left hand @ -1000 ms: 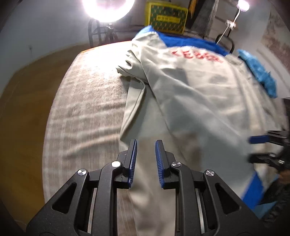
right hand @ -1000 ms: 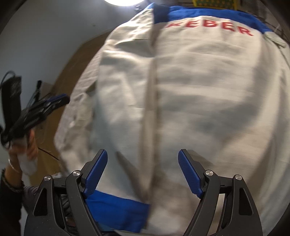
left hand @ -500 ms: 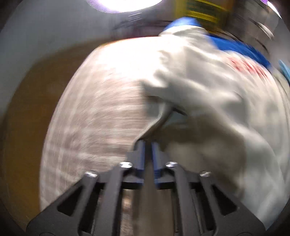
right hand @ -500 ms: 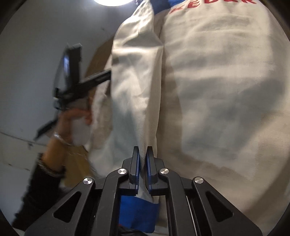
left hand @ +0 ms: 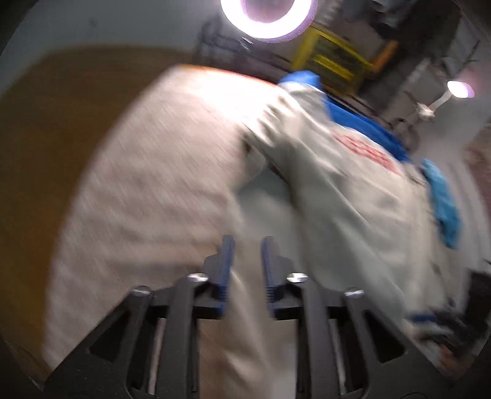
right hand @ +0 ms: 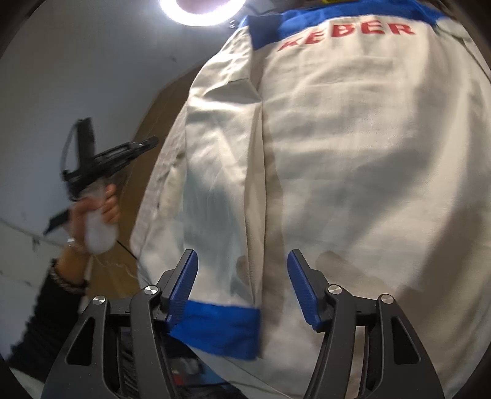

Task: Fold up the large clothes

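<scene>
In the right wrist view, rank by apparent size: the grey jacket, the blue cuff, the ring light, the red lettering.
1. Grey jacket, fills most of the picture.
2. Blue cuff, but it is nearest the camera.
3 and 4. Red lettering and ring light look alike; the light is cut off.

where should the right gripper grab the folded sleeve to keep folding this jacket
Grip the sleeve at its blue cuff, coming from the near hem side. The cuff is a thick, flat band lying at the near edge, right between the opening right gripper jaws, so it likely pinches cleanly.
</scene>
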`<state>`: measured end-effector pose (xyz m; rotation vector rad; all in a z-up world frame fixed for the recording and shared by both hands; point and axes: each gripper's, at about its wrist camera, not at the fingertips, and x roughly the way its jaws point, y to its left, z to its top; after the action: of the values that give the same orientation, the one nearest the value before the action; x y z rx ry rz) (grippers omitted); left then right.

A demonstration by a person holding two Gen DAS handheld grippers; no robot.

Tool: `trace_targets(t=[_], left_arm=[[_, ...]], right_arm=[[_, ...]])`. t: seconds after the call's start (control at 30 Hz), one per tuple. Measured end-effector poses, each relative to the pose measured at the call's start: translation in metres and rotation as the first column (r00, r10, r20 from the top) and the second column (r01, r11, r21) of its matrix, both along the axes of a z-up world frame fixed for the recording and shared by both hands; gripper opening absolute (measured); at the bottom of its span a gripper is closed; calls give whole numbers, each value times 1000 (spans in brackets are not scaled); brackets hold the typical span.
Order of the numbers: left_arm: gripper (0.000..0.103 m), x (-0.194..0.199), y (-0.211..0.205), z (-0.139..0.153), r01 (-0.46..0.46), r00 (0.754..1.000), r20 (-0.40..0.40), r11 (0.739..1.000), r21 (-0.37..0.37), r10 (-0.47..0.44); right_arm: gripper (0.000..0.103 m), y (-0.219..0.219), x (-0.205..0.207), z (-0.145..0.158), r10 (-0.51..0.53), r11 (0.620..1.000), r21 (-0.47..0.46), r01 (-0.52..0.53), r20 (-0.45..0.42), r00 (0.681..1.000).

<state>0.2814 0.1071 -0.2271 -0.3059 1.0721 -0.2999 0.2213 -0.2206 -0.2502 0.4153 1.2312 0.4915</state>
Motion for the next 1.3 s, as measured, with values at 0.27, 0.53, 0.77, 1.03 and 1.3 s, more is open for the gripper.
trace_targets(t=[0.27,0.53,0.77,1.03,1.3], left_arm=[[40,-87,-50,-14,129,984,-116,990,-63,-135],[40,-111,-31,16,46,998,-39,995,-83,-50],[40,-124,35,67,-88,992,83,992,-95,96],[40,-148,96,107,-178,958,211,979,-100,196],[40,-139,69,69,-110,986,115,989,-100,122]], right_arm=[[54,-6,-25,-15,27,999,49,-23,-85,996],[9,51,-28,-19,72,970,241,-40,-126,989],[9,119,-5,48,64,877,478,-44,-24,998],[8,158,-15,91,110,888,433,-154,125,986],[10,128,-41,-20,103,985,150,-82,-137,985]])
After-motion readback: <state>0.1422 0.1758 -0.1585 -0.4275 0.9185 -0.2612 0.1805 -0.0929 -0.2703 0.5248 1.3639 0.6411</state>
